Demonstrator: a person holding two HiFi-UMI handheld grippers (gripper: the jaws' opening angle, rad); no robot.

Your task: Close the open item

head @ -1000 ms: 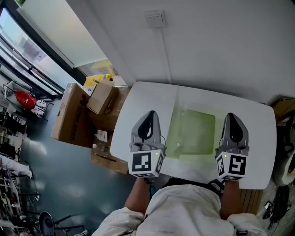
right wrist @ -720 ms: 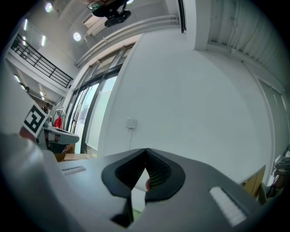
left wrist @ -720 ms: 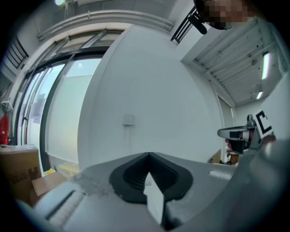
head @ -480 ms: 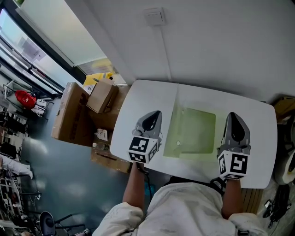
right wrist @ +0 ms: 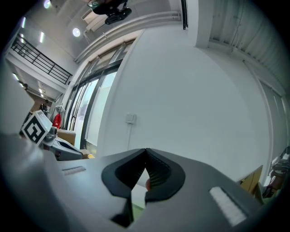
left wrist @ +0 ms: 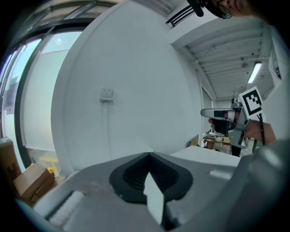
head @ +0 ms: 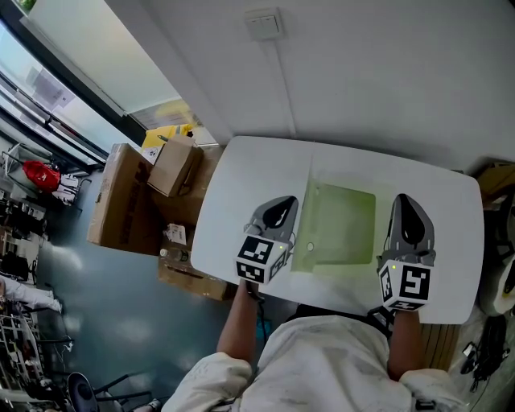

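Note:
A flat, translucent green folder [head: 338, 225] lies on the white table [head: 241, 177], with a small snap button [head: 310, 247] near its left front corner. I cannot tell how its flap lies. My left gripper [head: 283, 206] hovers at the folder's left edge, angled toward it, jaws shut and empty [left wrist: 148, 155]. My right gripper [head: 405, 206] hangs just right of the folder, also shut with nothing held [right wrist: 145, 150]. Each gripper view shows the other gripper off to the side.
The table stands against a white wall with a switch plate [head: 264, 24]. Cardboard boxes [head: 129, 201] are stacked on the floor to the left, below a window. Cables [head: 483, 354] and a brown box edge [head: 495, 185] sit at the right.
My left gripper has swung right and forward, from the table's left front to the folder's left edge, turning toward it. The right gripper has stayed put.

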